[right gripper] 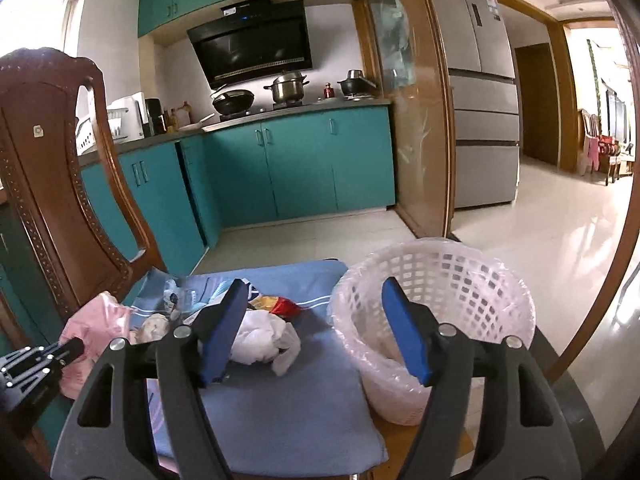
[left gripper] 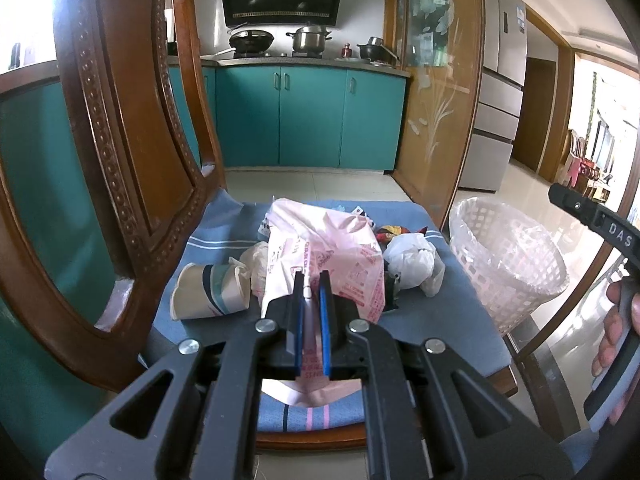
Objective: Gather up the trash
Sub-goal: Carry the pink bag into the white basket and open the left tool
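Left gripper (left gripper: 311, 282) clamped on pink bag (left gripper: 320, 248). Right gripper (right gripper: 314, 292) open, holding nothing; white basket (right gripper: 460, 276) just right of it, crumpled tissue (right gripper: 264, 338) between its fingers.

Teal cabinets (right gripper: 296, 164) across the middle, black range hood (right gripper: 252, 52) above, pots on the stove. Carved wooden chair back (right gripper: 44, 184) at left. Steel fridge (right gripper: 480, 92) and glossy pale floor tiles (right gripper: 560, 248) at right, daylit.

Ahead of me stand teal cabinets (right gripper: 296, 168), with a wok (left gripper: 251, 39) and steel pot (left gripper: 308, 37) on the counter. A carved wooden chair back (left gripper: 120, 152) rises at my left, a grey fridge (right gripper: 480, 92) at right.
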